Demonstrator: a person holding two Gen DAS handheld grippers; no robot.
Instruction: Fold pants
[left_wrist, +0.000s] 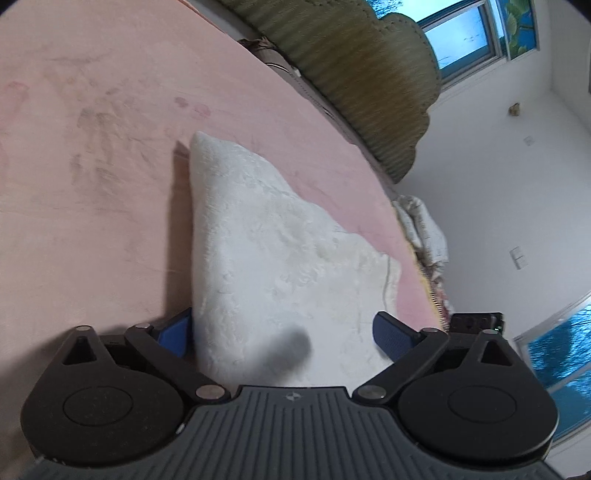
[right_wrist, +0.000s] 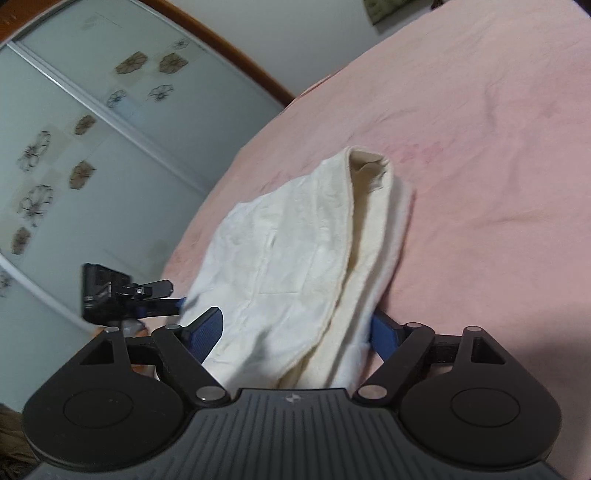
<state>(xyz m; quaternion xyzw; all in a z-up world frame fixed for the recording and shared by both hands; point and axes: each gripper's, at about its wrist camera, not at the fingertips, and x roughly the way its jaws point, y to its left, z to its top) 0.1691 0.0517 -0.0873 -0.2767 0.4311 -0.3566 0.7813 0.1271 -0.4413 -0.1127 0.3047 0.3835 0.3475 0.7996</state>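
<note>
Left gripper (left_wrist: 284, 332): its blue fingers (left_wrist: 176, 332) stand wide apart, one on each side of the pants (left_wrist: 266, 251). Squeezing or not, I cannot tell.
Right gripper (right_wrist: 295, 332): fingers (right_wrist: 207, 328) also apart with the cloth between them. A tight hold is hard to tell.
Which way: in the left view the pants run from 6 o'clock up to a tip near 11 o'clock. In the right view they reach toward 1 o'clock.
Look: white, fluffy, folded in layers, with an open end far away.
Where: on the pink bed cover (left_wrist: 92, 166).
Hidden: the near end goes under both tools. A blurry dark spot (left_wrist: 290, 347) sits there.
</note>
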